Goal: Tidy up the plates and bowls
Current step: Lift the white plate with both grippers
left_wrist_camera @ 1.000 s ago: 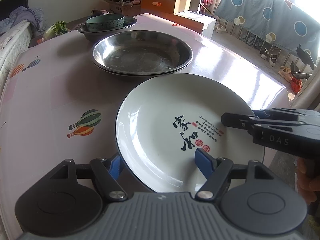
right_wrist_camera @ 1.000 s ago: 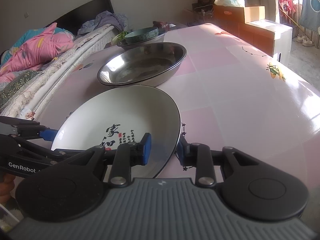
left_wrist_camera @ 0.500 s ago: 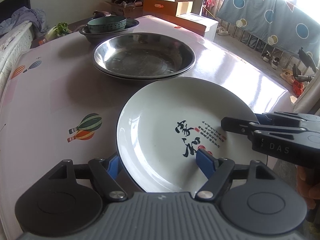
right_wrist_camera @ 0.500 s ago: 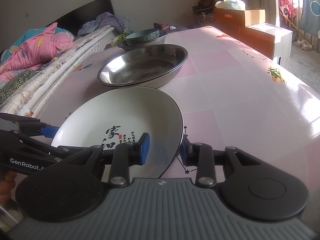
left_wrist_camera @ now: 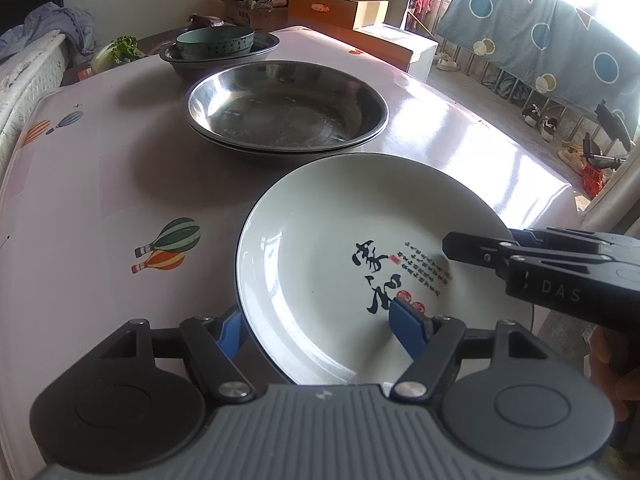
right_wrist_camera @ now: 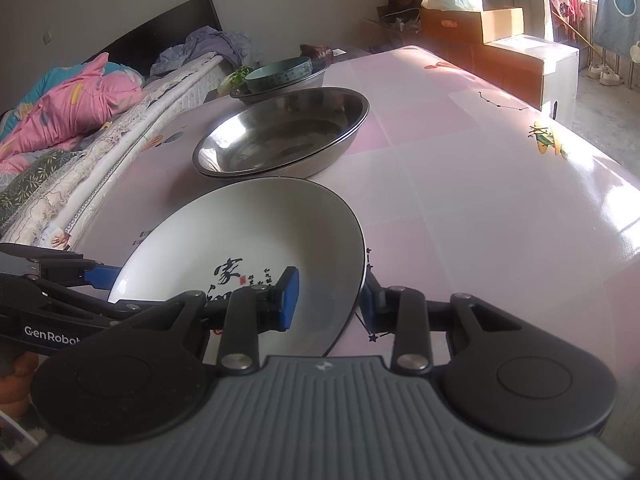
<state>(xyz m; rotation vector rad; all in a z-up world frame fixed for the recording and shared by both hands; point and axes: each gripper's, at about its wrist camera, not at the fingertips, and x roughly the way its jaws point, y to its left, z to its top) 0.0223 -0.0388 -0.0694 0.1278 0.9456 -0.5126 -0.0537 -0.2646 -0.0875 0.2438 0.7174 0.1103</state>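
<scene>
White plate (left_wrist_camera: 332, 264) with black calligraphy sits lower centre-right in the left wrist view and lower centre-left in the right wrist view, at the near part of the pink table (left_wrist_camera: 100, 184). It is round, so no long axis; face up, tilted. In the left view the writing runs down toward the lower right.

Left gripper (left_wrist_camera: 320, 330): fingers spread wide and straddling the plate's near-left rim, one blue pad (left_wrist_camera: 232, 332) outside under the rim, the other (left_wrist_camera: 408, 330) over the inner face. Cannot tell if the pads press on the plate.

Right gripper (right_wrist_camera: 328, 300): fingers narrow, astride the plate's right rim, one blue pad (right_wrist_camera: 290, 298) on the inner face and the other outside the rim. Looks like a grip on the rim. In the left view this gripper comes in from the right edge over the writing (left_wrist_camera: 472, 246).

Behind the plate, mid-frame: stacked steel basins (left_wrist_camera: 286, 108), rim up. Further back, upper centre: a teal bowl (left_wrist_camera: 216, 42) nested in another steel basin (left_wrist_camera: 176, 58).

Bed with pink quilt (right_wrist_camera: 68, 100) at left of the right view. Cardboard boxes (left_wrist_camera: 336, 8) beyond the table, top of frame. A blue patterned cloth (left_wrist_camera: 552, 36) hangs at upper right.
</scene>
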